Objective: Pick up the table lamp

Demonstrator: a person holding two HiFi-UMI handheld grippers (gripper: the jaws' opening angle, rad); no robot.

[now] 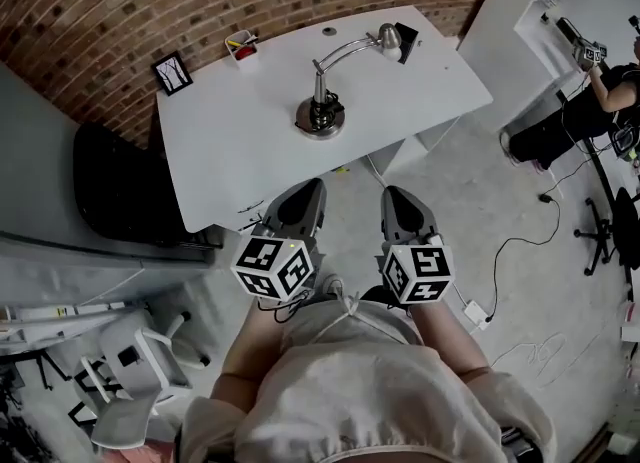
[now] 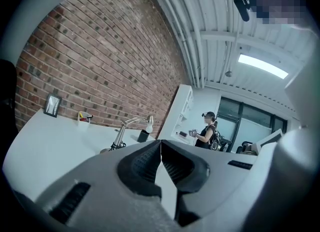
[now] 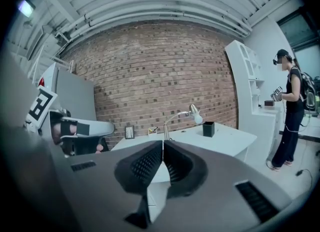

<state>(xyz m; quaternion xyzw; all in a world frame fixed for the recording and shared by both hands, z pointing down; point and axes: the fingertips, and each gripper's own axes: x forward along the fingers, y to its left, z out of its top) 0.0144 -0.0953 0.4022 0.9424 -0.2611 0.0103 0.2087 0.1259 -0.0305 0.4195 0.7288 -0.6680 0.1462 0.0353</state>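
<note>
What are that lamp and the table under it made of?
The table lamp looks like polished metal: silvery, with glints on its curved neck and round base. The table has a smooth matte white top, perhaps laminate or painted board; I can't tell which.

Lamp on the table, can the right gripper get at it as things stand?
Probably not yet. The right gripper is shut and short of the table, with the lamp standing mid-table. Nothing stands between them, so the way looks free after stepping closer.
</note>
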